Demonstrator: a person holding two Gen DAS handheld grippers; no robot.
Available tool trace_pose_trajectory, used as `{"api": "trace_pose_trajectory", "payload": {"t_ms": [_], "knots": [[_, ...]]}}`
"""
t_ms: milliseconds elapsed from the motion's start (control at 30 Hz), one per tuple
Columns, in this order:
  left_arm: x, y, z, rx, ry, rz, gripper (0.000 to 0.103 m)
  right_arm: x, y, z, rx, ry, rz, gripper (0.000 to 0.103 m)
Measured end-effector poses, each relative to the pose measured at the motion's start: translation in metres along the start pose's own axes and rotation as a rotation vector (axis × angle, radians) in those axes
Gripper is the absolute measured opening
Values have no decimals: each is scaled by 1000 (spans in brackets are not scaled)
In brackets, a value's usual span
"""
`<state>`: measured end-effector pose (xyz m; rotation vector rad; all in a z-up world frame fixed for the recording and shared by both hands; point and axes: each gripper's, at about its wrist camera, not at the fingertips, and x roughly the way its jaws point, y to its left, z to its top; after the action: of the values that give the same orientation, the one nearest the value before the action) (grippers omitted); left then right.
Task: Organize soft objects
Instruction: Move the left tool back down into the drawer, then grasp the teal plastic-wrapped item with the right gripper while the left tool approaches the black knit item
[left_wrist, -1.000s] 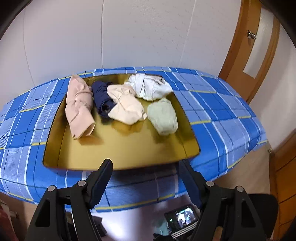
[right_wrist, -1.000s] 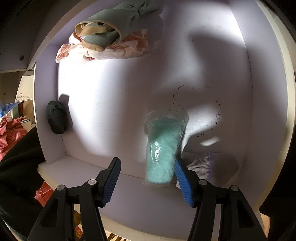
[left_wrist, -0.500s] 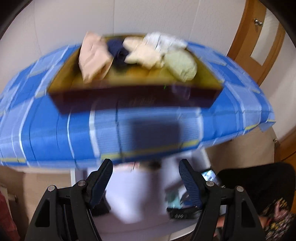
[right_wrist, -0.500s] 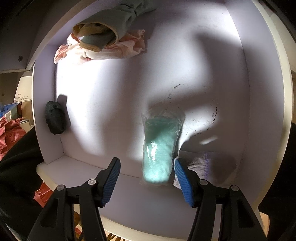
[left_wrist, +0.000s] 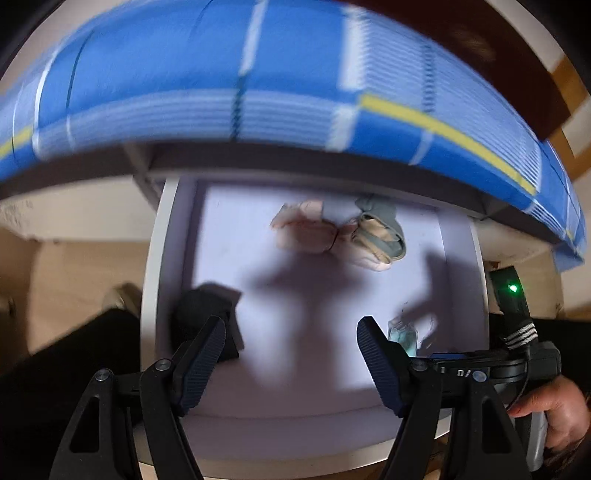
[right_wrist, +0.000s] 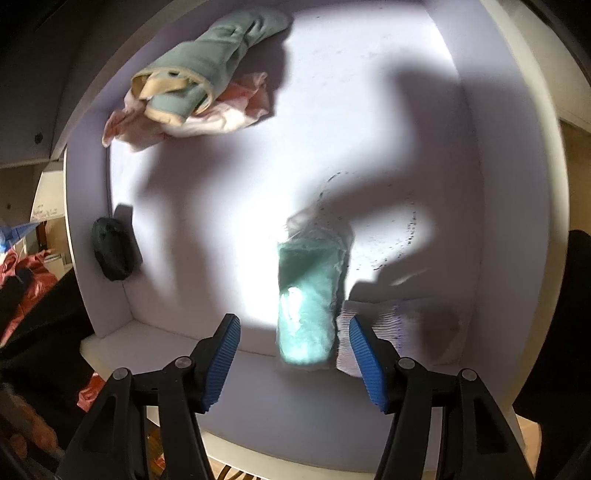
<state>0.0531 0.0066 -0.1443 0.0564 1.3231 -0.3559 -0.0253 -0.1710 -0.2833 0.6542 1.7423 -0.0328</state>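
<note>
We look down into a white drawer (right_wrist: 517, 184). At its far end a green garment (right_wrist: 207, 62) lies on a pink one (right_wrist: 229, 114); a dark bundle (right_wrist: 110, 251) sits against the left wall, and a bagged teal cloth (right_wrist: 306, 302) touches a white knit piece (right_wrist: 384, 325) near the front edge. The middle floor is bare. Our right claw (right_wrist: 293, 363) and left claw (left_wrist: 291, 365) both hang apart, empty, under the blue checked cloth (left_wrist: 258, 92).

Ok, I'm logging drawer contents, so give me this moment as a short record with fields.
container: white drawer
far corner: green mitten on pink cloth
left wall: dark sock
near edge: teal cloth in clear bag, beside white cloth
left gripper: open, empty
right gripper: open, empty
</note>
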Motion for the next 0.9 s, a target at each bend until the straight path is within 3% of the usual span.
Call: {"api": "trace_pose_trajectory", "payload": {"t_ms": [367,900], "knots": [[27,37,-11,-176,83,11,75,1,1,-2,-53,-5,-30,64],[37,43,-16,-197,132,28,75,38,29,3,-168,19,-119,56]]}}
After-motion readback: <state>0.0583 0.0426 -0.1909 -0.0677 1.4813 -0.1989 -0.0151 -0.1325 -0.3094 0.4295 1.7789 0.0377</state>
